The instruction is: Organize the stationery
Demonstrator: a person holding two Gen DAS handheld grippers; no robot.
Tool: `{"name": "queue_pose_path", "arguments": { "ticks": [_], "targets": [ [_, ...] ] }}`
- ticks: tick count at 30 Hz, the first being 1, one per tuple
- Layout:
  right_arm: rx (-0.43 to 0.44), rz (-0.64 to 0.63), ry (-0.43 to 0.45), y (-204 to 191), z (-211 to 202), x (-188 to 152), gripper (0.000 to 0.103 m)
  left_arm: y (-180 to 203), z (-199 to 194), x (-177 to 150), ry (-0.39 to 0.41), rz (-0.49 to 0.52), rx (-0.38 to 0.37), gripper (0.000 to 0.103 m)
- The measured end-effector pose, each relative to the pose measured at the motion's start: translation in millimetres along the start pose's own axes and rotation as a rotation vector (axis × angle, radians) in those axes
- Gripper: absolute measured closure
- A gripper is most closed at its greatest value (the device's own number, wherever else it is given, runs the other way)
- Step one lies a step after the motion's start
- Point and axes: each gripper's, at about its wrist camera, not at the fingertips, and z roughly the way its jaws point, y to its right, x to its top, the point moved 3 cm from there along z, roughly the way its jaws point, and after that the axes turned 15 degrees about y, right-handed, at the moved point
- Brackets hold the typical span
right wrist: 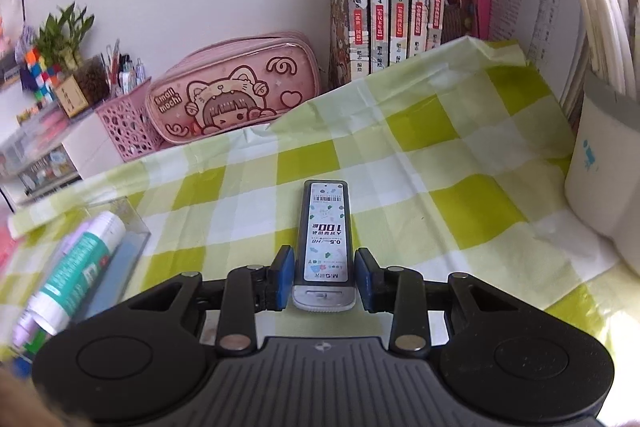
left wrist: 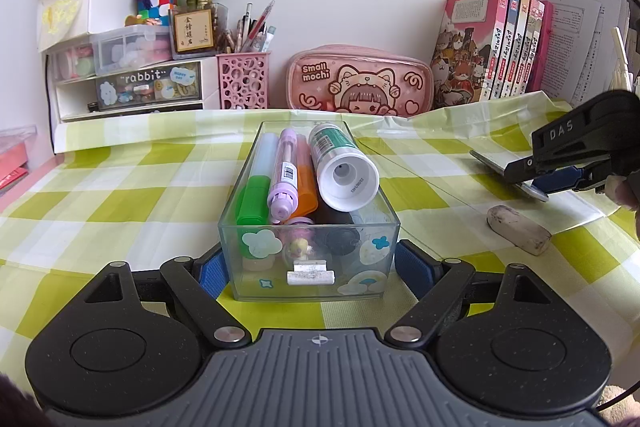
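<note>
A clear plastic box (left wrist: 362, 289) stands on the green checked tablecloth. It holds a glue stick (left wrist: 344, 167), a purple pen (left wrist: 286, 179), green and orange markers and small items. My left gripper (left wrist: 310, 267) is shut on the box, a blue pad against each side wall. My right gripper (right wrist: 324, 267) is shut on a flat grey pencil-lead case (right wrist: 325, 227) low over the cloth, its pads on the long edges. In the left wrist view the right gripper (left wrist: 532, 175) is at the far right. A used white eraser (left wrist: 518, 230) lies loose nearby.
A pink pencil case (left wrist: 360, 83), a pink pen holder (left wrist: 243, 81) and a white drawer unit (left wrist: 128, 83) line the back wall. Books (left wrist: 496, 43) stand at the back right. A white cup (right wrist: 600, 179) stands at the right edge, close to the right gripper.
</note>
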Motion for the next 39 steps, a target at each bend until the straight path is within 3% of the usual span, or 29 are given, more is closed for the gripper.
{"name": "queue_pose_path", "arguments": {
  "ticks": [6, 15, 21, 27, 35, 39],
  "targets": [
    [0.127, 0.179, -0.017, -8.1, -13.3, 6.3, 0.067, 0.1, 0.0, 0.0, 0.000, 0.000, 0.000, 0.021],
    [0.275, 0.212, 0.001, -42.3, -34.2, 15.9, 0.067, 0.1, 0.0, 0.0, 0.000, 0.000, 0.000, 0.021],
    [0.362, 0.206, -0.037, -71.7, -38.9, 9.8, 0.067, 0.1, 0.0, 0.0, 0.000, 0.000, 0.000, 0.021],
    [0.387, 0.216, -0.091, -90.3, -34.7, 2.0, 0.067, 0.0, 0.0, -0.1, 0.000, 0.000, 0.000, 0.021],
    [0.310, 0.137, -0.118, -121.2, -21.6, -3.6, 0.067, 0.1, 0.0, -0.1, 0.000, 0.000, 0.000, 0.021],
    [0.320, 0.117, -0.132, -133.8, -19.9, -6.6, 0.066, 0.1, 0.0, -0.1, 0.000, 0.000, -0.001, 0.021]
  ]
}}
